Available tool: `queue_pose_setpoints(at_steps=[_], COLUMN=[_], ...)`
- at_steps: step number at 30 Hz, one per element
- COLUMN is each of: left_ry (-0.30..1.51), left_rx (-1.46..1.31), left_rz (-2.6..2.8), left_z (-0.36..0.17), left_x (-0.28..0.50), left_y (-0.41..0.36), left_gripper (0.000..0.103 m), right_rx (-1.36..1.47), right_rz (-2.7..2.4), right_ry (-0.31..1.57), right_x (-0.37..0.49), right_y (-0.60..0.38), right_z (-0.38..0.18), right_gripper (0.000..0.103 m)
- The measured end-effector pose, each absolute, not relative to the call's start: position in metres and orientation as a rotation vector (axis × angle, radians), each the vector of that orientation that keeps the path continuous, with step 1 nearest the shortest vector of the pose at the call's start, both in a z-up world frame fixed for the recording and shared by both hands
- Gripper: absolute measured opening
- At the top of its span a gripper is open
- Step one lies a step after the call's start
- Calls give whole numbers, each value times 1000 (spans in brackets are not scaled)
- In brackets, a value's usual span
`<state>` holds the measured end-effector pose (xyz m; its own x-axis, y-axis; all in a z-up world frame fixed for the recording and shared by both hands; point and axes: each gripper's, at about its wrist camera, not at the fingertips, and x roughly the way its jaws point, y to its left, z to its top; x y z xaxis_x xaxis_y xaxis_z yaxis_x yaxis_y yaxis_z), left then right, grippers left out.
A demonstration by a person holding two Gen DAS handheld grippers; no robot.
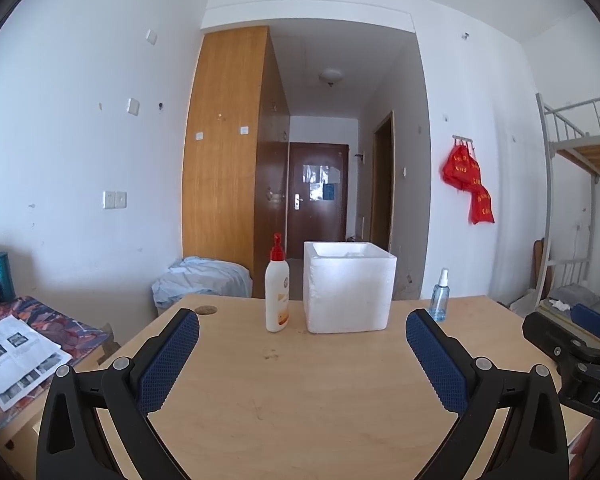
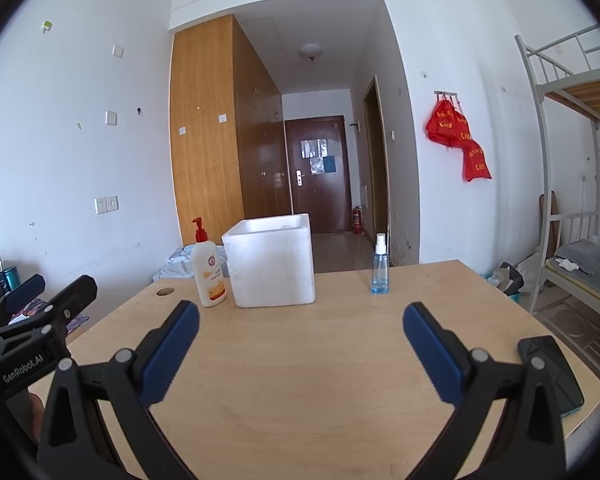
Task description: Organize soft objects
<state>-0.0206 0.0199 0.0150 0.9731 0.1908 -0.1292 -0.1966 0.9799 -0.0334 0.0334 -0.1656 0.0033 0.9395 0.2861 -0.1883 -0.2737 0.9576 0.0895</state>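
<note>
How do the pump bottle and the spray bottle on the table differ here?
The pump bottle is opaque white with a red pump; the spray bottle is clear blue with a white nozzle. The pump bottle is taller and wider. It stands close beside the foam box; the spray bottle stands apart. Both are upright near the table's far edge.

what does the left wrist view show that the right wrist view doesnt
Only the left wrist view shows the printed paper on a patterned cloth at the left.

Only the right wrist view shows a dark phone lying near the table's right edge, and a red fire extinguisher by the far door.

Both show the wooden table, the white foam box, the red-capped pump bottle, the blue spray bottle, and both grippers, left gripper and right gripper, open and empty.
</note>
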Motion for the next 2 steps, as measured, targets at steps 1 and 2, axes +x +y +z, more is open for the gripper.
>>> queue_pose_setpoints(at_steps=[1, 2], left_ry=[130, 131], left_rx=[-42, -37], left_rz=[193, 191], left_z=[15, 15], left_x=[-20, -21], left_y=[19, 18], left_gripper=[103, 103], right_rx=[63, 65], right_rz=[285, 285], right_ry=[202, 201], right_x=[34, 34], right_y=[-166, -166], right_z=[3, 3], right_gripper=[103, 103])
